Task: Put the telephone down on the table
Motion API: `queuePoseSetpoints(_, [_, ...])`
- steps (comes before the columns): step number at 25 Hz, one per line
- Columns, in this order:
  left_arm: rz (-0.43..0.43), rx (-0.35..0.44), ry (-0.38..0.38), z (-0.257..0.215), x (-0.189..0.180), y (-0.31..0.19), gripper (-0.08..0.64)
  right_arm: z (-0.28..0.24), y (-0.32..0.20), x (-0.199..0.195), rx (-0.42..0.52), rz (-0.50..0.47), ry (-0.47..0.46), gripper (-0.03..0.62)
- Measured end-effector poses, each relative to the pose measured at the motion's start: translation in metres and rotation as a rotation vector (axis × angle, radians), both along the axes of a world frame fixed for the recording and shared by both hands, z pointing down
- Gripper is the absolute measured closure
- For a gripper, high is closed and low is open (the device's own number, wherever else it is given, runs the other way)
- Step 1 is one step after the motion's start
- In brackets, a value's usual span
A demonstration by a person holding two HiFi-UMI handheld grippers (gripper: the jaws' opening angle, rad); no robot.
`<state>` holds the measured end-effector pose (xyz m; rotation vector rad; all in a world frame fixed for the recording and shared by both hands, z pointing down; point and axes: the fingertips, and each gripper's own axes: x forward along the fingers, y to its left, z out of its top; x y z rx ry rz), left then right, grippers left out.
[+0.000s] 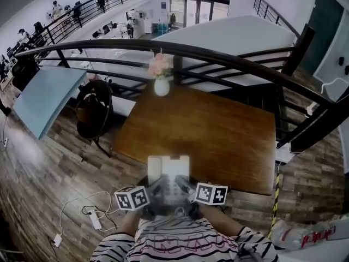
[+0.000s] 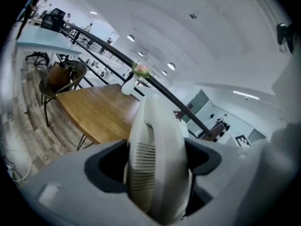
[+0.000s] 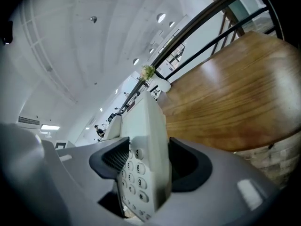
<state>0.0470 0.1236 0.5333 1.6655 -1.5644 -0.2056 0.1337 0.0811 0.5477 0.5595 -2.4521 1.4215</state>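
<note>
Head view: the telephone (image 1: 169,171) points lengthwise toward the vase (image 1: 161,86).

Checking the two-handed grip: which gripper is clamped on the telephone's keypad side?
The right gripper: number keys sit between its jaws. The left gripper holds the telephone by its handset side instead.

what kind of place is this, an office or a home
Most likely an office building's upper level: a curved dark railing overlooks an open floor with desks and people. The wooden table with a flower vase stands beside that railing.
</note>
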Motion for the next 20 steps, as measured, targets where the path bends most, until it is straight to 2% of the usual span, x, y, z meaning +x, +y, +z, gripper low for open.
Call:
queuePoseSetpoints(6, [0.04,-0.008,0.008,0.001,-0.03,-0.039,0.196,0.001,-0.035,-0.028,-0.006,0.043,0.007,0.328])
queuePoseSetpoints(10, [0.095,-0.017,0.018,0.004,-0.052,-0.071,0.196,0.003,-0.062,-0.048,-0.009,0.1,0.015,0.329])
queuePoseSetpoints(20, [0.239,-0.045,0.016,0.002,-0.141,-0.161,0.196,0.001,-0.138,-0.133,-0.035,0.244,0.013,0.328])
